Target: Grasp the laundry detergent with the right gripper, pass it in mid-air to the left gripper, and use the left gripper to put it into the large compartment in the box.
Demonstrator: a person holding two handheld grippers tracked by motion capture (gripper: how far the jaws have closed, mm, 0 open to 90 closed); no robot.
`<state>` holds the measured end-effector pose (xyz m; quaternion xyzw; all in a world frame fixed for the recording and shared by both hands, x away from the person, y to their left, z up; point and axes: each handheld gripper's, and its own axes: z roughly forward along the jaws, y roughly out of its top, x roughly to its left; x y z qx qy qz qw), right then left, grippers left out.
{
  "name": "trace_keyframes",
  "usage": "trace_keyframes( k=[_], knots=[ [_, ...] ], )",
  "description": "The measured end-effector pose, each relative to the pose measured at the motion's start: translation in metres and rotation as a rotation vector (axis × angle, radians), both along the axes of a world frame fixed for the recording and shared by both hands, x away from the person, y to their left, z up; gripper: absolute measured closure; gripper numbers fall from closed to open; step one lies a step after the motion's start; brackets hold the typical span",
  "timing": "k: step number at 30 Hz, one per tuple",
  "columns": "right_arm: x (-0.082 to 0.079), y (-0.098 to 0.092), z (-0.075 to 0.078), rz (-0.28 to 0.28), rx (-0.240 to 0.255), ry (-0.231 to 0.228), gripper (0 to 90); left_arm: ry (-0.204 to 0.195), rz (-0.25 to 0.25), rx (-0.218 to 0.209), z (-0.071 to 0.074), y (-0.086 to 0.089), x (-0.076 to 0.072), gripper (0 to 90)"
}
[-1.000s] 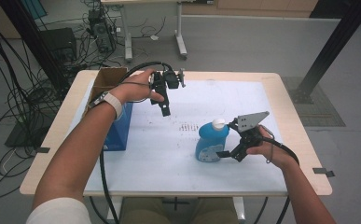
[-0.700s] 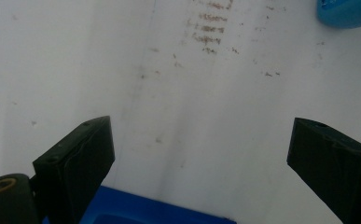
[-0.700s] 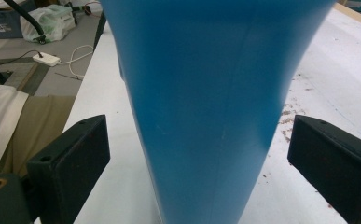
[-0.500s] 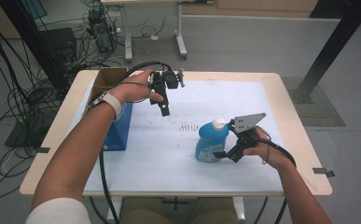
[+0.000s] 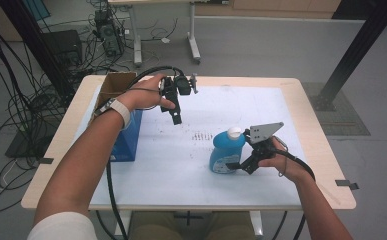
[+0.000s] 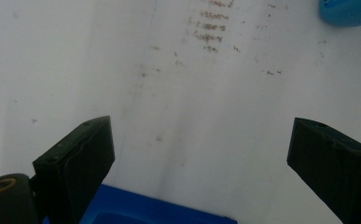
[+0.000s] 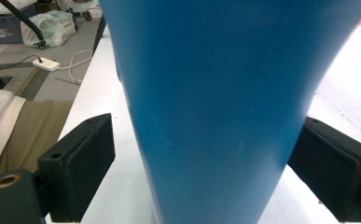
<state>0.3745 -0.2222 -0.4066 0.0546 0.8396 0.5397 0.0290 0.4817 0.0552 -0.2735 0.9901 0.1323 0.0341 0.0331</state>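
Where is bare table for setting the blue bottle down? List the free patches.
Free: the white sheet beyond the blue bottle toward the far edge, and the near strip between bottle and blue box. Crowded: the left side by the box and cardboard box.

Glossy blue plastic bottle (image 5: 227, 152), matt white tabletop sheet (image 5: 181, 165), brown cardboard box (image 5: 112, 85)

Left hand-held gripper (image 5: 176, 119) hangs agape; right hand-held gripper (image 5: 237, 165) has been closing, still gapped.
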Motion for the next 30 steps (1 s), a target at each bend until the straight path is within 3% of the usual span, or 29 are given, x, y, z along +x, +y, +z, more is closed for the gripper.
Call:
trace_keyframes(
  k=[30],
  knots=[
    [0.0016, 0.0056, -0.007, 0.01, 0.038, -0.006, 23.1, 0.0, 0.003, 0.006, -0.0007, 0.0004, 0.0003, 7.8]
  ],
)
